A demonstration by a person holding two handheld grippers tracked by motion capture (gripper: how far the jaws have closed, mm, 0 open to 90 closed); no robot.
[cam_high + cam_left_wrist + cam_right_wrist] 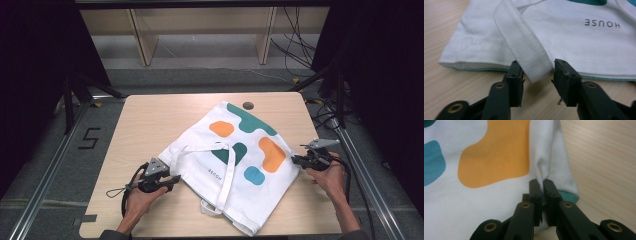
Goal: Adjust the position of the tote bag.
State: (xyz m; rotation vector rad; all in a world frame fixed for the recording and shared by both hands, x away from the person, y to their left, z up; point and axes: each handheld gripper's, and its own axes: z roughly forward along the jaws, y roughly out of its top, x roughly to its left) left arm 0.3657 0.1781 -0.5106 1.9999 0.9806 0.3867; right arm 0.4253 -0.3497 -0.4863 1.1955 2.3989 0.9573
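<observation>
On the pale wooden table (150,120) the white canvas tote bag with orange and teal blobs (235,165) is lying flat, the right gripper (543,185) pinching its edge while the left gripper (537,75), jaws spread, is bracketing the white webbing strap (521,42) and ought to push deeper before biting.

tote bag (235,165): white matt woven cloth, printed patches | strap (524,45): coarse ribbed webbing | table (155,120): pale wood-grain, smooth, matt | left gripper (537,80): black matt plastic, brass-coloured rivets
</observation>
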